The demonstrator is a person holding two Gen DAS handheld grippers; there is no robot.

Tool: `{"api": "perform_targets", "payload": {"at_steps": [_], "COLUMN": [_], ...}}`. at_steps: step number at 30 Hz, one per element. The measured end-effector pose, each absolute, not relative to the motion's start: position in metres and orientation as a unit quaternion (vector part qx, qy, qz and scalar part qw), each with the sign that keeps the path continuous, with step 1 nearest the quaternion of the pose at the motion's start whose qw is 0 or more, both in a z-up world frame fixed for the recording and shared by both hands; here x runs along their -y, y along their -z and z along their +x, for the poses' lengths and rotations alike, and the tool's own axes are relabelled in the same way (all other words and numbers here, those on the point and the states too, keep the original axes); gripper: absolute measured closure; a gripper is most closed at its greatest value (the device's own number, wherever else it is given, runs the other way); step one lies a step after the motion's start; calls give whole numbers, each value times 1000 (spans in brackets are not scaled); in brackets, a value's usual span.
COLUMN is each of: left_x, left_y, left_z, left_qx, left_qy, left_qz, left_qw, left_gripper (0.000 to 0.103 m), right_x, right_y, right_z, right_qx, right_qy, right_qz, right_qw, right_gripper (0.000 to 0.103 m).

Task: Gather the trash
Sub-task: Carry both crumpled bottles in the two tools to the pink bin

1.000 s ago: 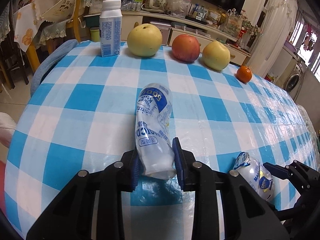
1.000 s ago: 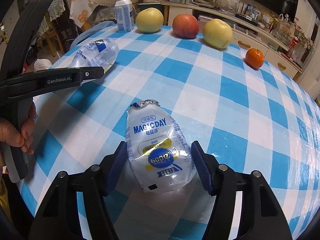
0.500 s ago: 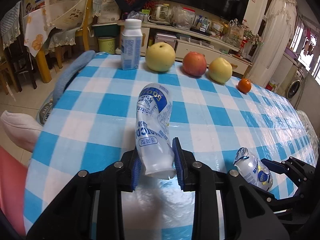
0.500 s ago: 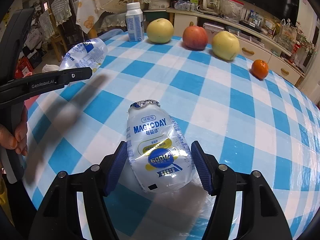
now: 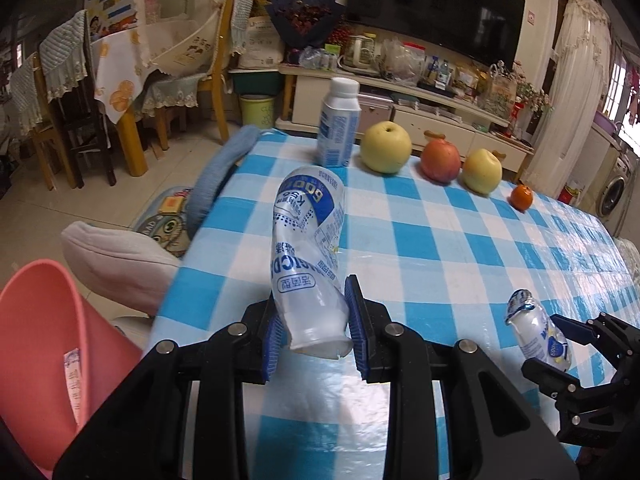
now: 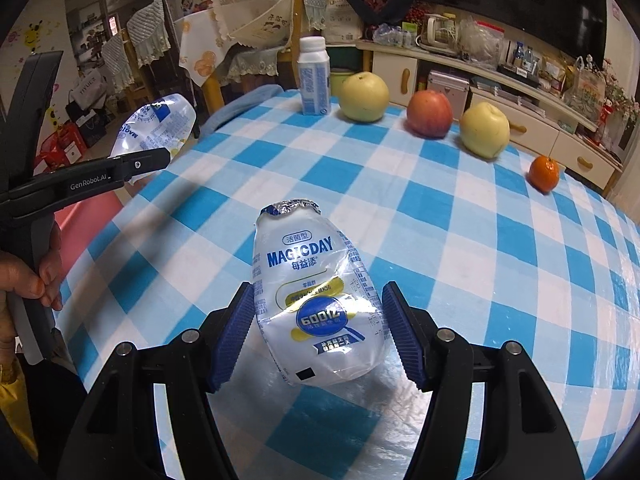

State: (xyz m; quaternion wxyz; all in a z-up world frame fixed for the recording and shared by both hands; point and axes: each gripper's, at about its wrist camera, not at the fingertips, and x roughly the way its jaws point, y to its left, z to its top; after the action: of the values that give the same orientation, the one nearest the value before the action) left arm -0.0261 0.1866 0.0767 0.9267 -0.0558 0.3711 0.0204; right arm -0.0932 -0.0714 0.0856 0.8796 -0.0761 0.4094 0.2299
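A crushed clear drink bottle with a blue label stands up between the blue pads of my left gripper, which is shut on its neck end. It hangs above the left edge of the checked table, and the right wrist view shows the same bottle. My right gripper is shut on a second crushed bottle marked MAGICDAY, foil top pointing away, held just above the cloth. That second bottle also shows at the lower right in the left wrist view. A pink bin sits below the table's left edge.
An upright white milk bottle, two yellow pears, a red apple and a small orange line the far side of the table. A cushioned chair back stands at the left edge. A hand grips the left tool.
Both grippers have risen and drawn back with their bottles. The left one has swung toward the table's left edge, and the pink bin has come into its view.
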Motion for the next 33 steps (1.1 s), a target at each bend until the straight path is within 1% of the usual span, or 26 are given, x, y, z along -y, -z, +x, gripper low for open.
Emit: {"api": "perform_targets", "payload": {"at_steps": [15,33], "left_x": [-251,-349], "left_y": [-93,-100], "left_z": [-57,-100], "left_qx": [-347,-330], "left_qy": [-77,-166], "left_qz": [-72,-119], "left_qw": [932,922], "left_gripper": [72,72], "right_x": [18,-93], "right_y": [-97,-109], "right_z": [-103,-130], "right_qx": [-398,-392], "right_qy": [-262,-331], "right_qz": [-73,-104], "right_qw": [876,852], "right_gripper": [37,37]}}
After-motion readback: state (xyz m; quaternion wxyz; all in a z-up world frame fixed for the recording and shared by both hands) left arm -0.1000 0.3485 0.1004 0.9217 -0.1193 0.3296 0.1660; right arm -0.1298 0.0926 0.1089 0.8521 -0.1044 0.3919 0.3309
